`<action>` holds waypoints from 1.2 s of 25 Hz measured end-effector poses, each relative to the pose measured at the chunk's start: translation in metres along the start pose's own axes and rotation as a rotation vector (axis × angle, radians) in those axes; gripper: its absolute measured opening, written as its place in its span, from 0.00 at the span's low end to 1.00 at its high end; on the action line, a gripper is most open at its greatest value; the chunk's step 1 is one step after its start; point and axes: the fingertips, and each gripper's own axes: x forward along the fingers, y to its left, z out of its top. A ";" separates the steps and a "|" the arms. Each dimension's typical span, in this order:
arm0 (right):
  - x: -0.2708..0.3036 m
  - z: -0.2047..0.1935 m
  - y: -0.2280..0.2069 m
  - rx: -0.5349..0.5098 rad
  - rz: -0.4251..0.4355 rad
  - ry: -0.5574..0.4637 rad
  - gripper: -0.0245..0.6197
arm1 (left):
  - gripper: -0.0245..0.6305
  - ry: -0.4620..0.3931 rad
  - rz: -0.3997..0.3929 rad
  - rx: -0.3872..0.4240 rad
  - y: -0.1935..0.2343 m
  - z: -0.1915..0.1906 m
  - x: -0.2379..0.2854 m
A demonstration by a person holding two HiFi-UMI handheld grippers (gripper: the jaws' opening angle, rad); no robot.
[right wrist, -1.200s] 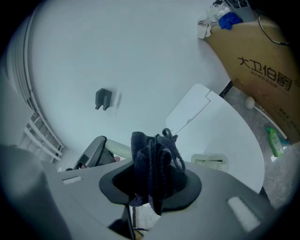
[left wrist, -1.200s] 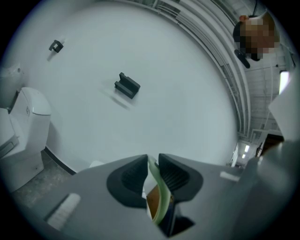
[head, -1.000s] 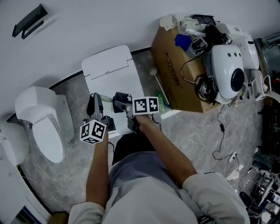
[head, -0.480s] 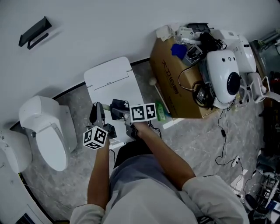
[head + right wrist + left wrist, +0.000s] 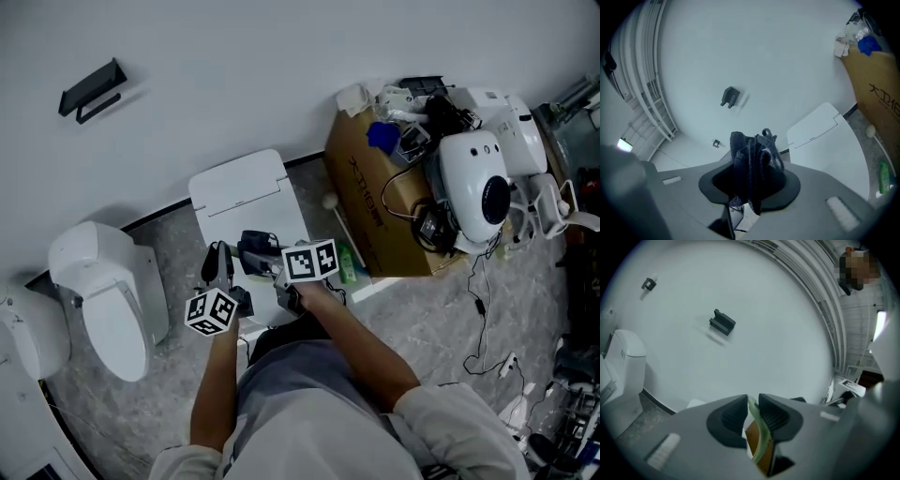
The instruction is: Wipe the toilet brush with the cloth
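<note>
The jaws of the left gripper (image 5: 751, 405) are pinched almost together on a slim, pale green, curved plastic strip, which seems to be the handle of the toilet brush (image 5: 758, 439). It stands on edge between the ribbed black pads, and the bristle end isn't visible from any angle. The right gripper (image 5: 750, 183) has its jaws closed round a bunched dark navy cloth (image 5: 751, 157), with folds and a loose loop sticking up above them.

From overhead, the person holds both tools low in front of their body, above the near end of a white rectangular lidded unit (image 5: 242, 192) on the grey marbled floor (image 5: 422, 291). The left gripper (image 5: 217, 267) sits just beside the right gripper (image 5: 262, 255). The cloth (image 5: 253, 246) points towards the left one, though I can't tell whether cloth and brush touch.

A white toilet (image 5: 103, 281) stands to the left. A brown cardboard box (image 5: 375, 187) heaped with white gear and cables is to the right. A small black bracket (image 5: 91, 89) is fixed to the pale wall.
</note>
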 end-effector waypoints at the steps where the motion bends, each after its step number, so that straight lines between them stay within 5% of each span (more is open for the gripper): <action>1: -0.003 0.002 0.000 -0.017 0.002 -0.006 0.21 | 0.04 0.008 -0.007 0.011 -0.002 0.000 -0.001; 14: -0.039 0.019 0.015 -0.383 -0.035 0.012 0.22 | 0.04 0.069 -0.023 0.271 -0.019 0.006 -0.017; 23: -0.060 0.027 0.029 -0.528 -0.070 -0.006 0.22 | 0.04 0.005 0.005 0.265 -0.017 0.034 -0.038; 30: -0.077 0.035 0.051 -0.568 -0.056 -0.046 0.22 | 0.04 -0.036 -0.045 0.202 -0.042 0.060 -0.064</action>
